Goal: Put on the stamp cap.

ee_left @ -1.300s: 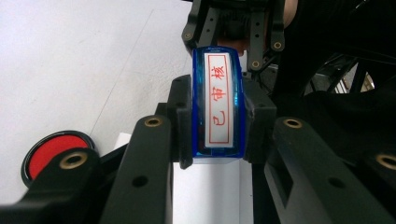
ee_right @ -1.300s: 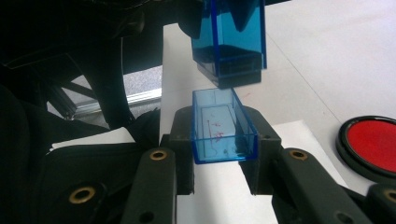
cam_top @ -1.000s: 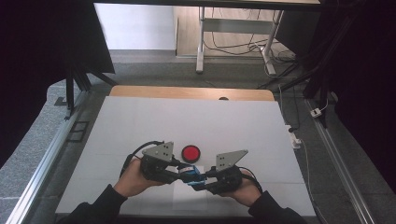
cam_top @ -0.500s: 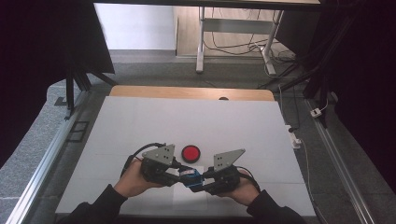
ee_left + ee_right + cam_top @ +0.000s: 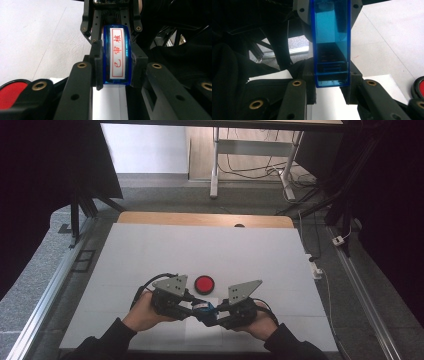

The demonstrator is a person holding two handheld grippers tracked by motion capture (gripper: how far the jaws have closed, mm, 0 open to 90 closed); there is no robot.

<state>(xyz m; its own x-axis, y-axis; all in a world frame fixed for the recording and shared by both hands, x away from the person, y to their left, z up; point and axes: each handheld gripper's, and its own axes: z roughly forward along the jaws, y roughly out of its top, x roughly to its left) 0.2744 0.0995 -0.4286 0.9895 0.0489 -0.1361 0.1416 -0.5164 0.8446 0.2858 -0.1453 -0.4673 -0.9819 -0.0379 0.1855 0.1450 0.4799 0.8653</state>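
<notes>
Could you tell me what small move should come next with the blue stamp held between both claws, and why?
Probably lower it onto the white paper: both the left claw and right claw are shut on the blue stamp, which appears to hang just above the sheet, red ink pad beside.

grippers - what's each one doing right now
Left gripper: shut on the blue stamp.
Right gripper: shut on the same blue stamp's other end.
</notes>
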